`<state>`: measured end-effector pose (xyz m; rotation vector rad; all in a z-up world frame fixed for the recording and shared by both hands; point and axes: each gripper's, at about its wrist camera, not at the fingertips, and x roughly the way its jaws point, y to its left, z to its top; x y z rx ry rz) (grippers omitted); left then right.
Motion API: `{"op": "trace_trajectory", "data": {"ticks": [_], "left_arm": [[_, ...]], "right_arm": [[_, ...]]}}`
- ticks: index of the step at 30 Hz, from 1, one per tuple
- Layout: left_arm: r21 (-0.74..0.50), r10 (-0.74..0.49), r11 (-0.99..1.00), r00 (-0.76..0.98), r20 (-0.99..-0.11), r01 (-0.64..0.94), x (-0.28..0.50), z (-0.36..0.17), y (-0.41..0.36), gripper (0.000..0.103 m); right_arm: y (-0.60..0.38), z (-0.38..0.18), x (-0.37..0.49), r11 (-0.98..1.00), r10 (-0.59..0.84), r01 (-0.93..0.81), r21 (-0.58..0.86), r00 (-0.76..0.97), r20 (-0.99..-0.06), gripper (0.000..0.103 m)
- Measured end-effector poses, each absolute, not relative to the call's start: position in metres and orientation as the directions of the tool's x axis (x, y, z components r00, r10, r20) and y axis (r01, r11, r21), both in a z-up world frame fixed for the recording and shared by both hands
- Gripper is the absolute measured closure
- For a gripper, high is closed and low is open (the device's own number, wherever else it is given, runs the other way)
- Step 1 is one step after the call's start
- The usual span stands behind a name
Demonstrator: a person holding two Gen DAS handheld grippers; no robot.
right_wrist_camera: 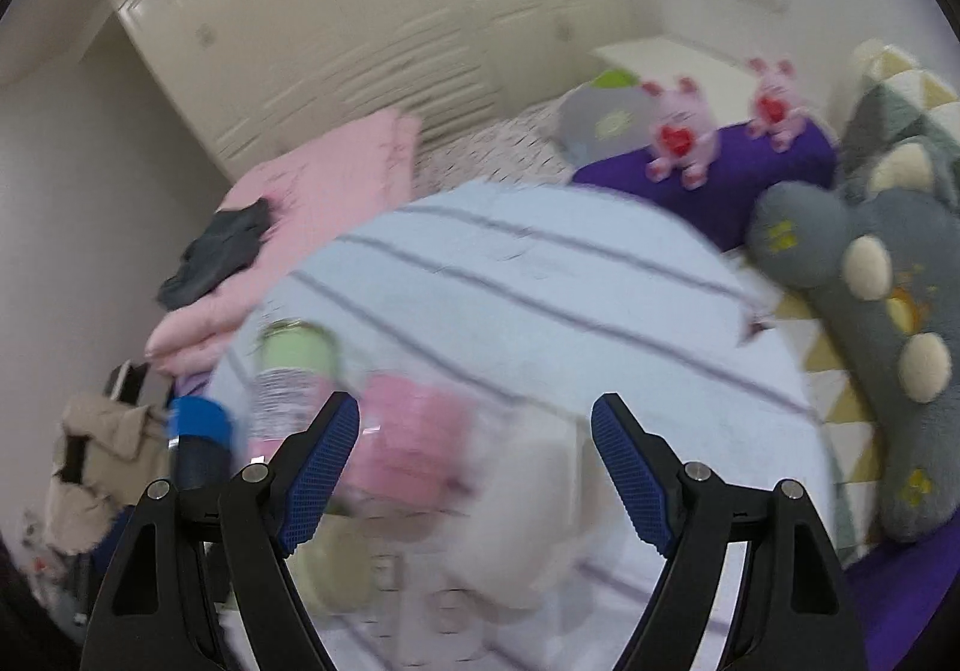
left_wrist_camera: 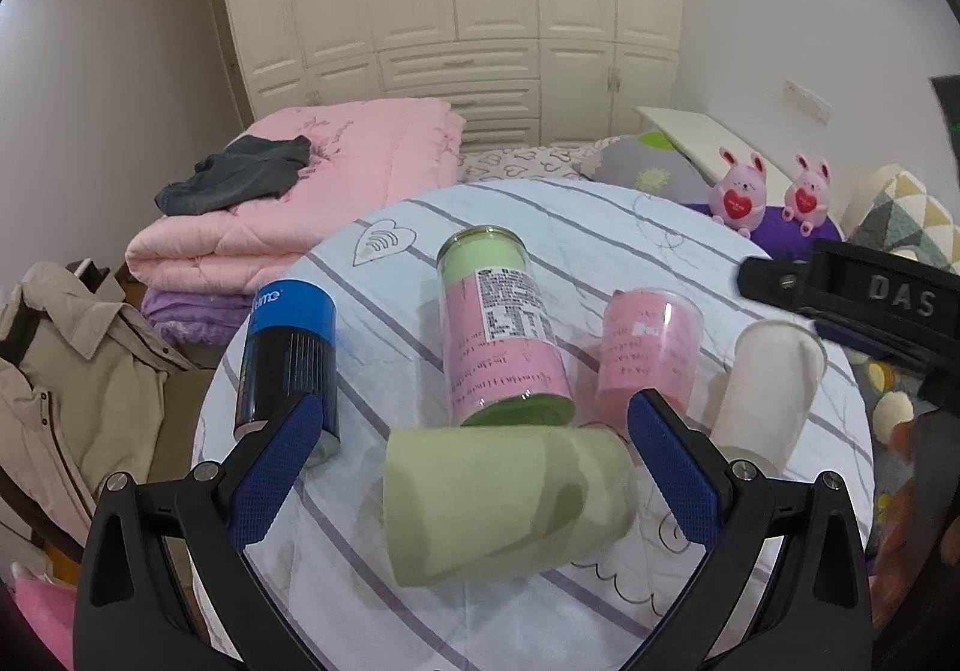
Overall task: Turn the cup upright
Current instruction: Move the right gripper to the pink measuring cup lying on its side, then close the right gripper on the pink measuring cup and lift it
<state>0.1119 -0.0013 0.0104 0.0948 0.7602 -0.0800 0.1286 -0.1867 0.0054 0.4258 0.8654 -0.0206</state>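
A pale green cup [left_wrist_camera: 504,503] lies on its side on the round striped table [left_wrist_camera: 540,215], between the blue fingers of my open left gripper [left_wrist_camera: 474,431]. Behind it stand a tall green-and-pink cup [left_wrist_camera: 501,329], a pink cup [left_wrist_camera: 651,353] and a white cup [left_wrist_camera: 768,389], each with its mouth down, and a blue-and-black cup [left_wrist_camera: 288,365] at the left. My right gripper [left_wrist_camera: 840,299] shows at the right edge. In the blurred right wrist view my right gripper [right_wrist_camera: 474,437] is open above the white cup [right_wrist_camera: 528,515] and pink cup [right_wrist_camera: 408,443].
A folded pink quilt [left_wrist_camera: 312,191] with dark clothing lies behind the table on the left. A beige jacket [left_wrist_camera: 66,389] hangs at far left. Pink plush rabbits [left_wrist_camera: 741,191] and a grey plush toy [right_wrist_camera: 870,323] sit to the right.
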Motion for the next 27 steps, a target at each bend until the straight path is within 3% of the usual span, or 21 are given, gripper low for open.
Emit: {"op": "trace_trajectory", "data": {"ticks": [11,19,22,27], "left_arm": [[0.044,-0.022,0.996,0.726,-0.688,0.073,0.132,0.013,0.018,0.000],[0.058,-0.026,0.994,0.707,-0.706,0.094,0.138,0.004,0.013,0.000],[0.057,-0.030,0.993,0.707,-0.707,0.100,0.137,0.004,0.012,0.000],[0.062,-0.033,0.992,0.710,-0.704,0.108,0.132,0.005,0.009,0.000]], "right_arm": [[-0.154,-0.031,0.179,0.906,0.222,0.226,0.358,0.468,-0.855,0.022],[-0.141,-0.044,0.197,0.949,0.164,0.181,0.257,0.412,-0.896,0.022],[-0.136,-0.044,0.199,0.966,0.144,0.137,0.218,0.418,-0.897,0.037],[-0.136,-0.040,0.199,0.967,0.176,0.096,0.238,0.426,-0.888,0.038]]}}
